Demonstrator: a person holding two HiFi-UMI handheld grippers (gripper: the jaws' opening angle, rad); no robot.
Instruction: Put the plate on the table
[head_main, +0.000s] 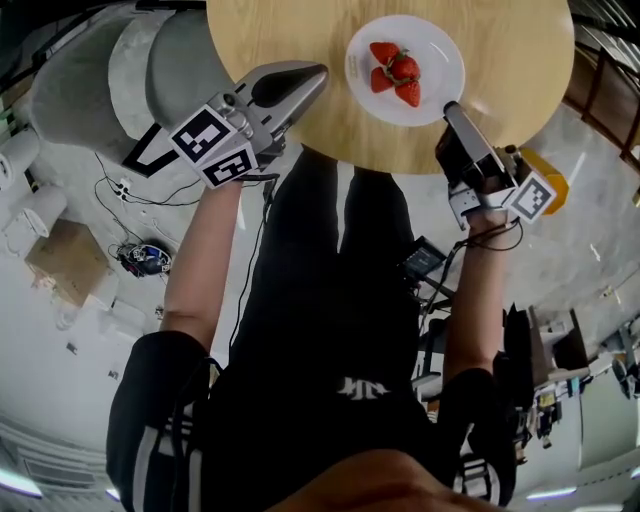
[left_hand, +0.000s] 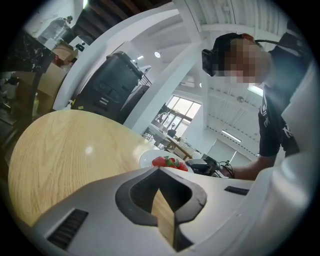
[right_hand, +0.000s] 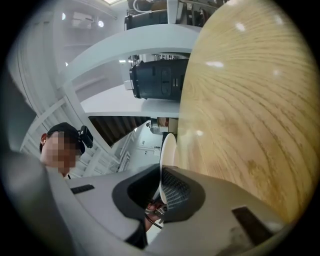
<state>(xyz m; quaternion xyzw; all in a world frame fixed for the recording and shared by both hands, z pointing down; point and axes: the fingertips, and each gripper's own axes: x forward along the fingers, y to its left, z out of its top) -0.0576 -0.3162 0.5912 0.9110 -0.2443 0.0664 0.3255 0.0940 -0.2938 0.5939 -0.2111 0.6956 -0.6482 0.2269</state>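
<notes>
A white plate (head_main: 440, 60) with several strawberries (head_main: 397, 73) lies flat on the round wooden table (head_main: 290, 30), near its front right edge. My right gripper (head_main: 452, 108) reaches in from the table's edge and is shut on the plate's near rim. In the right gripper view the plate (right_hand: 168, 150) shows edge-on, running down between the jaws of the right gripper (right_hand: 162, 172) beside the table top (right_hand: 240, 100). My left gripper (head_main: 318, 72) is shut and holds nothing, hovering over the table left of the plate. The left gripper view shows the plate (left_hand: 148, 159) and strawberries (left_hand: 170, 162) beyond the left gripper (left_hand: 160, 172).
A grey rounded seat (head_main: 150, 70) stands left of the table. Cables (head_main: 140, 255) and a cardboard box (head_main: 65, 260) lie on the floor at the left. A yellow object (head_main: 550, 170) sits on the floor at the right, behind the right gripper.
</notes>
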